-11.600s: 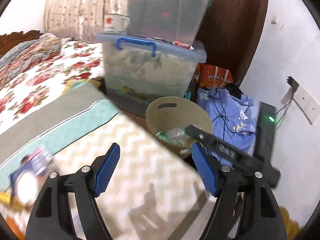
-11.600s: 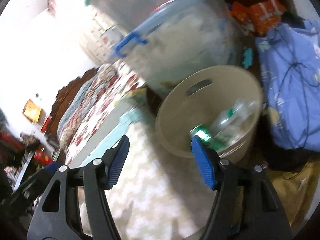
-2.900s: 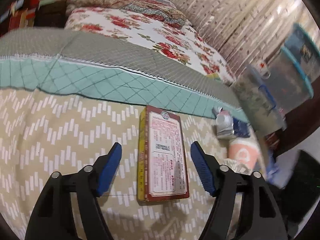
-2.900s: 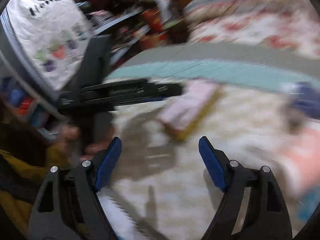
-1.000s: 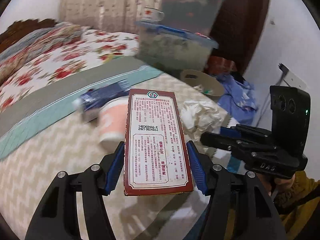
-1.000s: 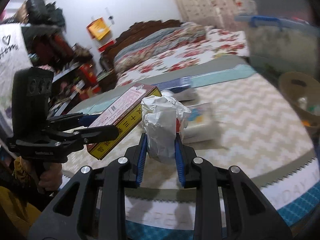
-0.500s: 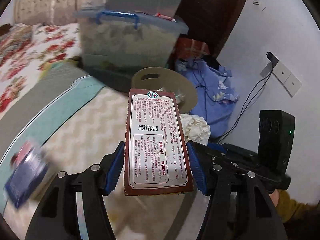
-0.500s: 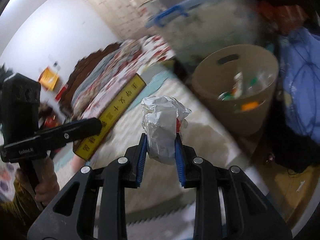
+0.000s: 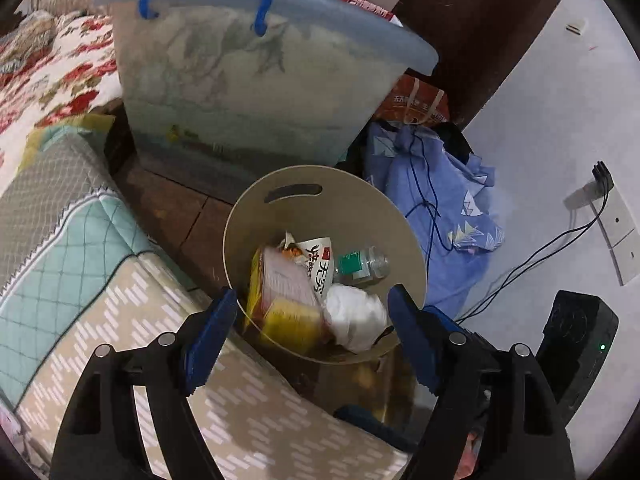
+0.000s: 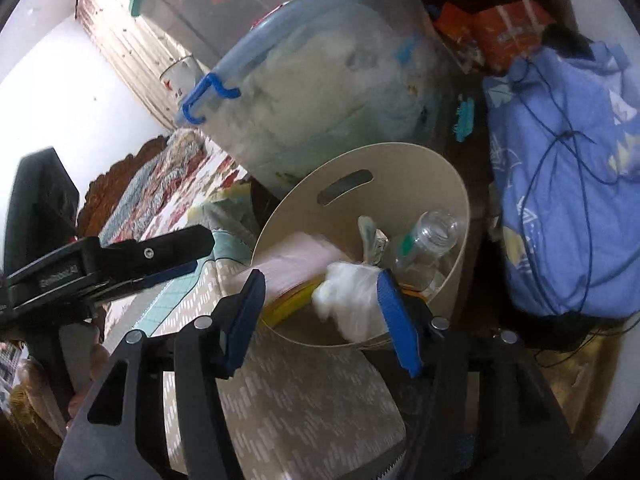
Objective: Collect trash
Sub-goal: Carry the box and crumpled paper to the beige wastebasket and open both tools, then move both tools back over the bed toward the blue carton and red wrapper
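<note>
now box [image 9: 286, 300] (in bin [image 9: 352, 196]) beyond fingers [image 9: 208, 336]

Left wrist view looks steeply down into the bin [image 9: 324, 184] from close above; right wrist view [image 10: 400, 160] likewise, shallower and tilted; both share it.

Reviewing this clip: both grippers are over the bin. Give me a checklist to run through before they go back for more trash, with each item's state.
1. Left gripper free of load: ok, jaws have just been opening, nothing between them.
2. Right gripper free of load: ok, jaws have just been opening; the paper wad looks blurred, dropping.
3. Box inside the bin: ok.
4. Paper wad settled: ok in the left view.
5. Bin upright: ok.
6. Trash left on the bed: cannot tell.
</note>
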`<action>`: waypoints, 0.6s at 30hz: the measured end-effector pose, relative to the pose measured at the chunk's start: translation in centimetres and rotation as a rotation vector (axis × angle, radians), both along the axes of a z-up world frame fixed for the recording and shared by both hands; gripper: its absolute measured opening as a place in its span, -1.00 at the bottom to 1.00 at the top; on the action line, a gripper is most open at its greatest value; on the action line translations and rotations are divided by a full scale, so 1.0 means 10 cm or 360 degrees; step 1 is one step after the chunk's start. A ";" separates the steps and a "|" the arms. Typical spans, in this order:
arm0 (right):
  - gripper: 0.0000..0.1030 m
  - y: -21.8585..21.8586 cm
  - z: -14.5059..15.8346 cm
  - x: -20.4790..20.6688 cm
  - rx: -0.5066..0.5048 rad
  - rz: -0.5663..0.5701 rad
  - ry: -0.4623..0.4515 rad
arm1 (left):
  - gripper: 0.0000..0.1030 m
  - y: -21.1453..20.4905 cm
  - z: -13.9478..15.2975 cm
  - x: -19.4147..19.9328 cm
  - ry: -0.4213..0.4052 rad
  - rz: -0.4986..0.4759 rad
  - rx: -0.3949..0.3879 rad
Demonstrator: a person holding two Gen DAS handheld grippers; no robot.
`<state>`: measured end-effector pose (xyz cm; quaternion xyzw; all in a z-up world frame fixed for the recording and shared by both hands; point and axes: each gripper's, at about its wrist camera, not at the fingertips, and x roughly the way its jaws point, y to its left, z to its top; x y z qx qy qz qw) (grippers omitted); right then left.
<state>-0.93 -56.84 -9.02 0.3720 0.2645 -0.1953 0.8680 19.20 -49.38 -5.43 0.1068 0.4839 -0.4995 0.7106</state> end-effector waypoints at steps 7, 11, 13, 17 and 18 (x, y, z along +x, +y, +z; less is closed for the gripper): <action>0.18 0.38 0.00 -0.29 0.0079 -0.0031 -0.0082 | 0.42 0.57 0.08 -0.18 -0.0181 0.0044 0.0058; 0.18 0.80 -0.01 -0.37 0.0056 0.0009 -0.0048 | 0.42 1.03 0.17 -0.39 -0.0345 0.0080 0.0092; 0.17 1.00 0.00 -0.38 0.0039 0.0036 -0.0023 | 0.42 1.29 0.22 -0.52 -0.0432 0.0106 0.0114; 0.18 1.29 0.01 -0.38 0.0020 0.0082 0.0011 | 0.44 1.76 0.26 -0.66 -0.0491 0.0172 0.0100; 0.18 1.34 0.02 -0.38 0.0020 0.0089 0.0014 | 0.44 1.89 0.28 -0.68 -0.0500 0.0198 0.0094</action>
